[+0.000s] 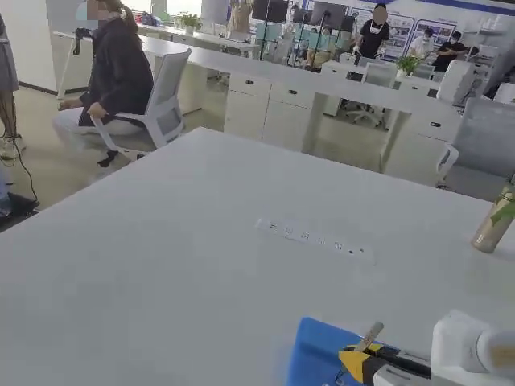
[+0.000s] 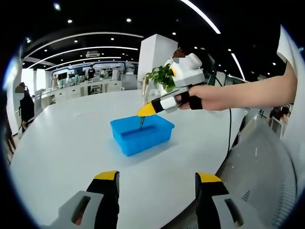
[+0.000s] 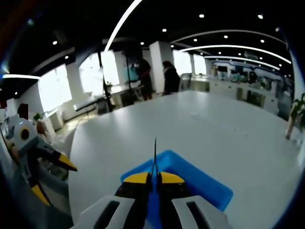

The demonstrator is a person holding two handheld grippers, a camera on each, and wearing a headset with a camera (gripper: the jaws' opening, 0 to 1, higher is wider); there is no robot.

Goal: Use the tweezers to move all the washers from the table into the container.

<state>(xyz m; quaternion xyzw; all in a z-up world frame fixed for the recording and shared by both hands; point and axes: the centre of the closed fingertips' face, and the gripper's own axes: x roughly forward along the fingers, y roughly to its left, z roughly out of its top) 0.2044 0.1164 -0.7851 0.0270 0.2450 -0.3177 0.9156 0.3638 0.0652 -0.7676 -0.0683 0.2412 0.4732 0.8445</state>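
Left gripper — jaws wide apart, right gripper — jaws pinching tweezers

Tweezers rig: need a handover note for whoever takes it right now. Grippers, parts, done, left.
Right gripper: shut on the tweezers, tip pointing down at the opening of the blue container. Whether it touches the bottom I cannot tell.
Left gripper: open, holding nothing, off to the side and apart from the container.
The container sits upright on the white table.
Washers: none can be made out on the table or in the container; they may be too small to see here.
Done: cannot confirm.
Left: probably check the table for washers before stopping.
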